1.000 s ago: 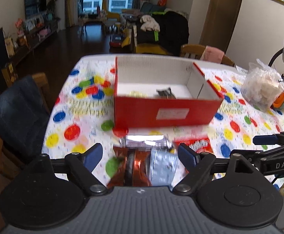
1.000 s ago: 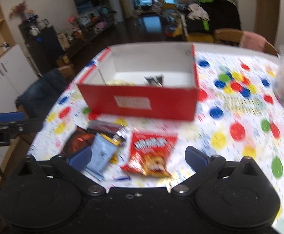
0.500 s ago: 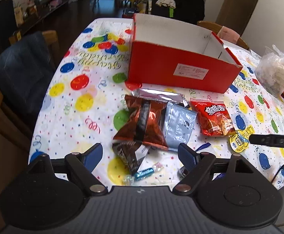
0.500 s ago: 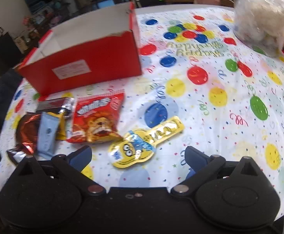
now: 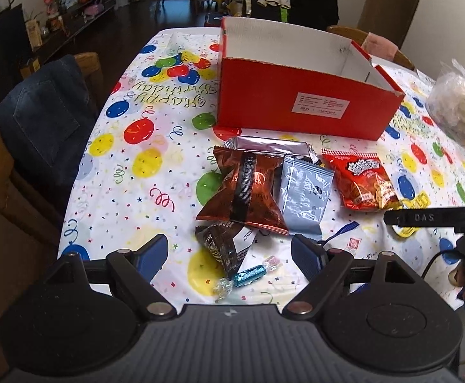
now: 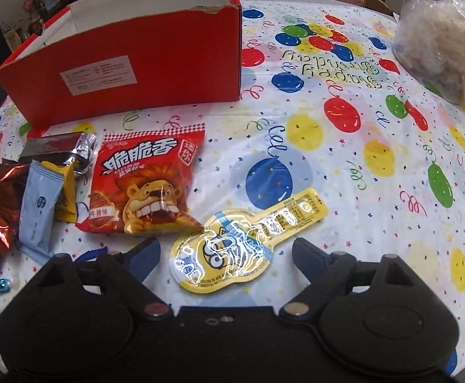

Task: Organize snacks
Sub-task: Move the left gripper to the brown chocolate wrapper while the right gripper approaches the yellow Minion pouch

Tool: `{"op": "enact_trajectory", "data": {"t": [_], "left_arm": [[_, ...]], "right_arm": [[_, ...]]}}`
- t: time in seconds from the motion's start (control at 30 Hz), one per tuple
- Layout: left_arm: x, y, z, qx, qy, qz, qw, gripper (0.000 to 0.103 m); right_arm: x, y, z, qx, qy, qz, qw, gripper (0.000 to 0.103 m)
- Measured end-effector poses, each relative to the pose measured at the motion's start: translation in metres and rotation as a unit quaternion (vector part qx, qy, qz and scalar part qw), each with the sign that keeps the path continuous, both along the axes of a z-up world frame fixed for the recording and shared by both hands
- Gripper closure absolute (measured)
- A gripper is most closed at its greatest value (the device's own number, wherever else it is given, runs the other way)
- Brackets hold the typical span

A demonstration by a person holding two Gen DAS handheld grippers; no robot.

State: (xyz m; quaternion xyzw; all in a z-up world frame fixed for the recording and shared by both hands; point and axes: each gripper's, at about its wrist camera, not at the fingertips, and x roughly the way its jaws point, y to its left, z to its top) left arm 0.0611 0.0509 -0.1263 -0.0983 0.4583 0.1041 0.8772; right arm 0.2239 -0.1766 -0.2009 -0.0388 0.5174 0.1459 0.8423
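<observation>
Both hand-held grippers, left (image 5: 229, 253) and right (image 6: 226, 252), spread wide, holding nothing. Snack packets (image 5: 248, 188) lie loose on tabletop (image 5: 156, 134), centre frame, just below red box (image 5: 302, 111). Box contents hidden. Most sorting, by my read, left to do.

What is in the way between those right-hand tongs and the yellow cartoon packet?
Nothing visible. The right tongs are open, with the yellow cartoon packet lying flat on the tablecloth between their tips. The red lion bag lies just beside it, to the left.
</observation>
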Motion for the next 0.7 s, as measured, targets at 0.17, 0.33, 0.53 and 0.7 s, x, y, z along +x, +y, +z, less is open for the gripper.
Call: {"op": "enact_trajectory", "data": {"t": [0.17, 0.33, 0.53, 0.7], "left_arm": [[0.004, 0.001, -0.006, 0.008, 0.003, -0.005, 0.9999, 0.019], [0.012, 0.008, -0.017, -0.005, 0.015, 0.005, 0.9999, 0.019], [0.026, 0.02, -0.03, -0.043, 0.031, 0.013, 0.9985, 0.019], [0.036, 0.023, -0.039, -0.07, 0.043, 0.008, 0.9966, 0.026]], "right_arm": [[0.001, 0.004, -0.005, -0.011, 0.002, -0.009, 1.0, 0.019], [0.001, 0.003, -0.006, -0.009, -0.005, -0.02, 1.0, 0.021], [-0.001, 0.001, -0.004, -0.007, -0.012, -0.016, 1.0, 0.033], [-0.002, -0.002, -0.003, -0.004, -0.01, -0.007, 1.0, 0.034]]}}
